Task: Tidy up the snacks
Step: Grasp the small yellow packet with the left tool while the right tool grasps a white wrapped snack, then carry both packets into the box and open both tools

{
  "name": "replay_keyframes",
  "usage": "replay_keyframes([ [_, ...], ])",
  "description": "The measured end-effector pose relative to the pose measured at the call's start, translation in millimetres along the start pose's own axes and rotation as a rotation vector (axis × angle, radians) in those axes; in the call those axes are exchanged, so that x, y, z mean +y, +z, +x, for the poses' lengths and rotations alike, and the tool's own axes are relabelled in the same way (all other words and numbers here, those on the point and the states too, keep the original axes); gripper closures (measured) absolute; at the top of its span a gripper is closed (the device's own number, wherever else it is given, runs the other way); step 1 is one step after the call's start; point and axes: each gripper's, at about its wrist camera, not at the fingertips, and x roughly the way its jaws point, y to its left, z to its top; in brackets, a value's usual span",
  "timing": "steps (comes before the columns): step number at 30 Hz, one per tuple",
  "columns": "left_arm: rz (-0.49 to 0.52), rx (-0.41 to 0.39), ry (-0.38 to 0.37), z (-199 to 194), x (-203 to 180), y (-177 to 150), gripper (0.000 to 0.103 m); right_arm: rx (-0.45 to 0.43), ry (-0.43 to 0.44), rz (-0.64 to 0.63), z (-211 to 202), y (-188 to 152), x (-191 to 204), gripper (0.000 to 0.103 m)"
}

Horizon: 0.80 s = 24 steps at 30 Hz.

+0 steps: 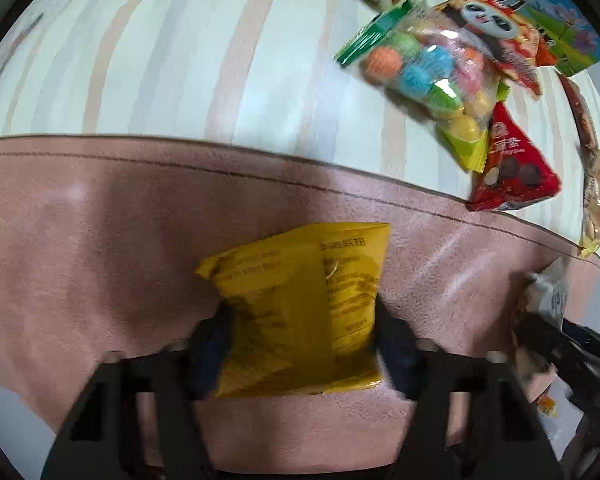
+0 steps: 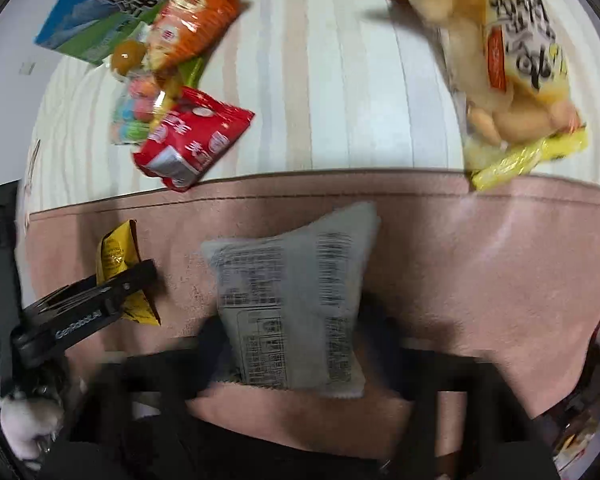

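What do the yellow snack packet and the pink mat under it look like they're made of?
Yellow snack packet: probably thin plastic film with a soft sheen, since it creases and has a flat sealed edge. Pink mat: apparently napped, suede-like fabric, matte and fuzzy, with a stitched line along its edge.

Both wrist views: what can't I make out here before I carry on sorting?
- Yellow packet, left wrist view: only its printed back shows; the text is blurred.
- Grey packet, right wrist view: motion blur smears the print, and its lower corners sit behind the right gripper fingers.
- Blue-green carton, left wrist view: cut off by the top edge.
- Left gripper: the packet covers its pads.
- Whether the packets touch the pink cloth: cannot tell.
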Motion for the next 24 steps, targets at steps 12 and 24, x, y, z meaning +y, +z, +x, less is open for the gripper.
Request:
replay_keyframes([
  [12,0.027,-0.123,-0.148,-91.7,-5.3,20.8,0.053,-0.15,0.146,0.018,-78.5,23.9,18.2,0.055],
  [24,0.068,-0.317,-0.173,-223.9,-48.7,195.9,0.052,-0.385,0.175,-0.079,-192.3,197.4,76.2,0.055],
])
